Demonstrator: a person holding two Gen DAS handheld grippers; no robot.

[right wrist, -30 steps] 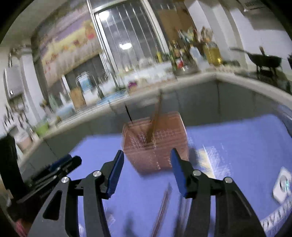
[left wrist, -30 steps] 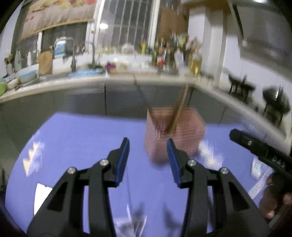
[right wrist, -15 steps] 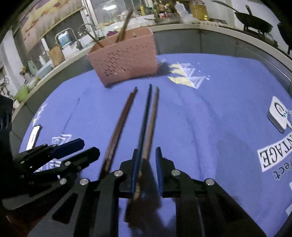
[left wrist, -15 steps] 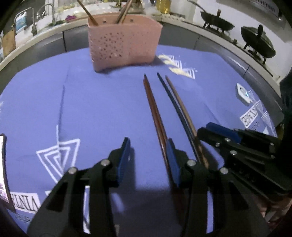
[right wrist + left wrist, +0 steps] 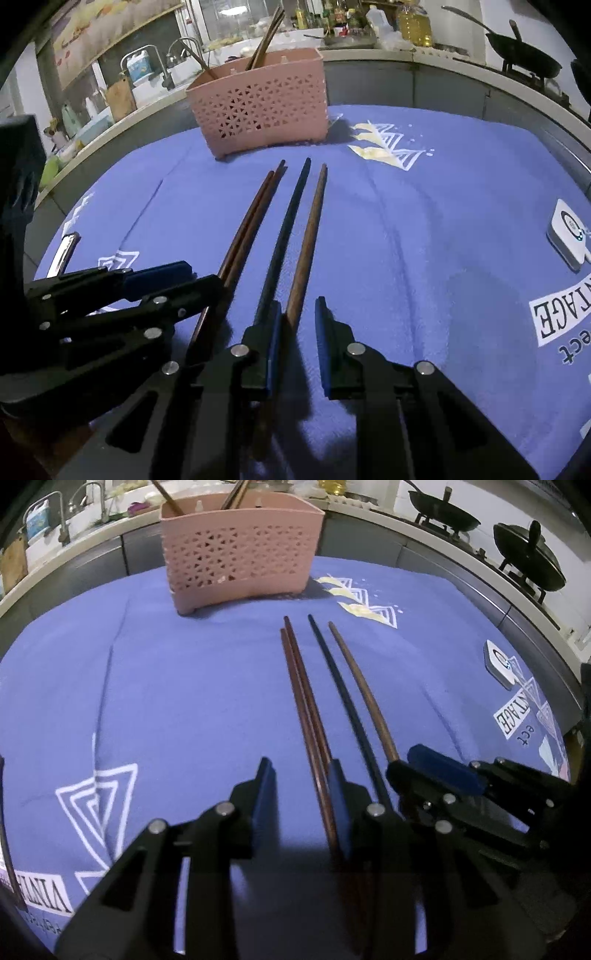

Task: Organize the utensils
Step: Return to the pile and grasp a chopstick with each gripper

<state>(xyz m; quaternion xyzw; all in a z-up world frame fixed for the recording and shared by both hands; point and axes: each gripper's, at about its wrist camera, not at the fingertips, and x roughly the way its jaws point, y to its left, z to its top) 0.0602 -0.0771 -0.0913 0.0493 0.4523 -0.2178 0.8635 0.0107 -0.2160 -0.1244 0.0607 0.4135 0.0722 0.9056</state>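
Chopsticks: four lie parallel on blue cloth [image 5: 184, 701], tips toward far basket. Left gripper [image 5: 303, 794] jaws, just closing, straddle reddish pair [image 5: 303, 686], not yet pinched. Right gripper [image 5: 297, 332] straddles brown stick [image 5: 310, 236], gap remaining; dark stick [image 5: 288, 221] outside. Pink basket [image 5: 266, 107], far, holds several upright sticks.

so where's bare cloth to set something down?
Free: cloth left of the reddish chopstick pair, below the pink basket; also between the light brown chopstick and the white device. Crowded: centre lane, with both grippers, left gripper, right gripper, at the chopsticks' near ends.
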